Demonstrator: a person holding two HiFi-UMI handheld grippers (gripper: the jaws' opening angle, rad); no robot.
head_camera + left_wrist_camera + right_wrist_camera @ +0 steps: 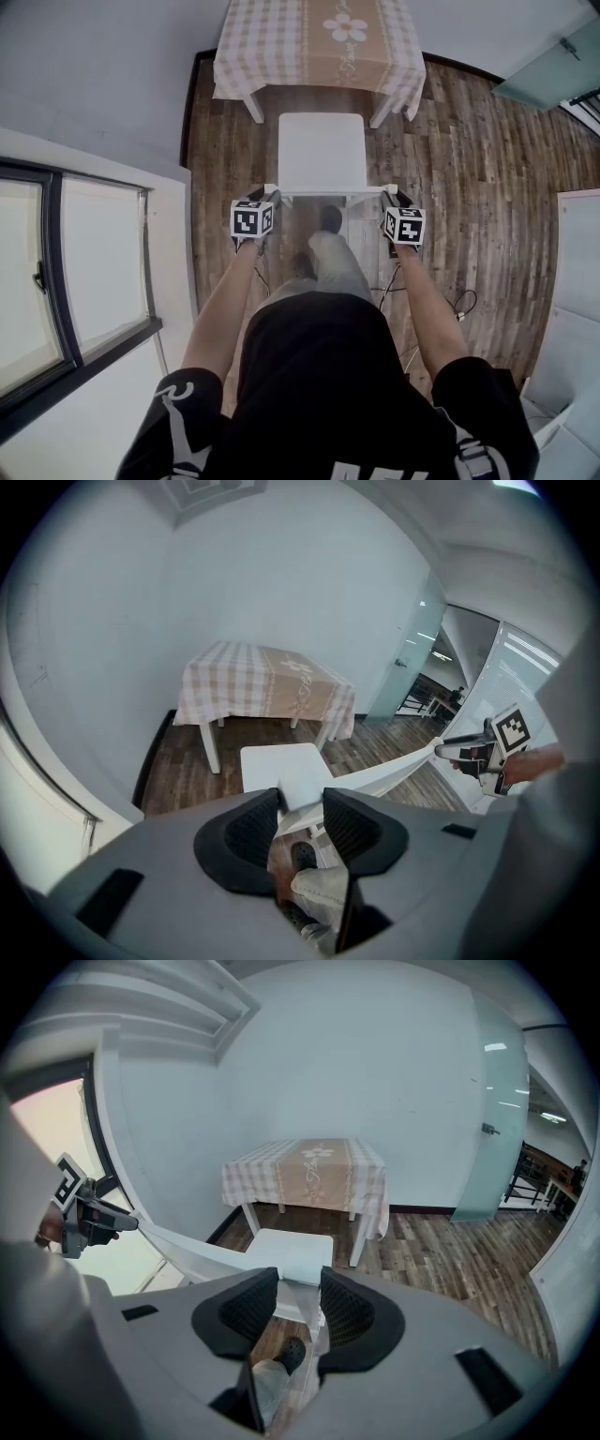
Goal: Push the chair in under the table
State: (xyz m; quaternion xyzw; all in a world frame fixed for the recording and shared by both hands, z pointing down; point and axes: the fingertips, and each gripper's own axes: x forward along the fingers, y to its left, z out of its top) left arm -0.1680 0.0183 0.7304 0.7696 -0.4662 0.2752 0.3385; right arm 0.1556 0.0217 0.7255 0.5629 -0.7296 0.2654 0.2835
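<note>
Head view. Chair (321, 150), white, sits at centre frame, a little above the middle. Its back faces the person and its seat faces the table (319, 42) at top centre. The table carries a checked cloth (253, 56) with a flower band. The seat front lies near the two near table legs, between them. The seat itself is out on the wood floor (469, 169), not under the top. The chair stands square to the table.

Top rail (328, 191) of the chair back runs left to right across mid-frame. Left gripper (270, 197) is at its left end and right gripper (390, 195) at its right end. Both arms reach forward from the bottom of the frame.

Left gripper view: the jaws are part-way apart with the rail's end corner between them. Pads (255, 829) meet the white rail on both sides, so this gripper holds the chair.

Right gripper view: the jaws are wide and the other rail end fills the gap. Pads (345, 1312) appear to touch it on both sides, though the wide-angle lens makes firm contact hard to confirm. Taken as a grip on the chair.

Other: one shoe (330, 220) is on the floor just below the rail, between the grippers. Window (56, 281) is at the left edge and a glass door (548, 66) at upper right. A cable (459, 305) lies on the floor to the right of the person.
</note>
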